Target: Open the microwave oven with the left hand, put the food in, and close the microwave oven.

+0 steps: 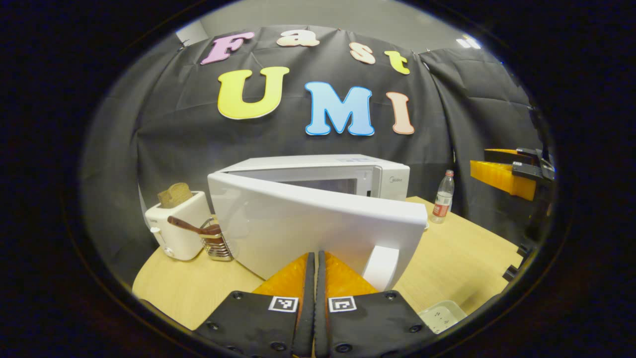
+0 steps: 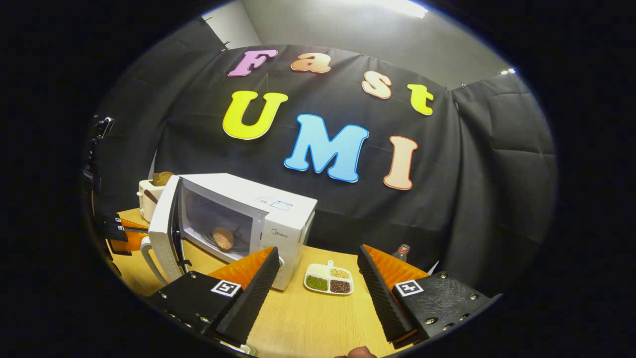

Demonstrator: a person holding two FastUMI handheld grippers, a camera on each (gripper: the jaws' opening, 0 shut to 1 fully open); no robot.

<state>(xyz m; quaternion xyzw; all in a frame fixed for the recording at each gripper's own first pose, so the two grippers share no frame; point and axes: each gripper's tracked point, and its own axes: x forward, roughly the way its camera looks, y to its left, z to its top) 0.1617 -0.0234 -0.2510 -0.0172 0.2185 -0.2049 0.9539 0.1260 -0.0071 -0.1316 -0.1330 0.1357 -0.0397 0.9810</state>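
Right gripper view, centre left: food (image 2: 223, 238) sits inside; my right tongs (image 2: 318, 278) gape, left tongs (image 1: 315, 268) pressed together, should push the door (image 1: 318, 223) squarely shut.

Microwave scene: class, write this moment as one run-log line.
microwave: door part open | food: inside | left gripper: shut, at door | right gripper: open, empty | remaining: close door

Brand mark on microwave (image 2: 233, 223) front panel, beside the door: reads "Midea". Bottle (image 1: 442, 203) label illegible.
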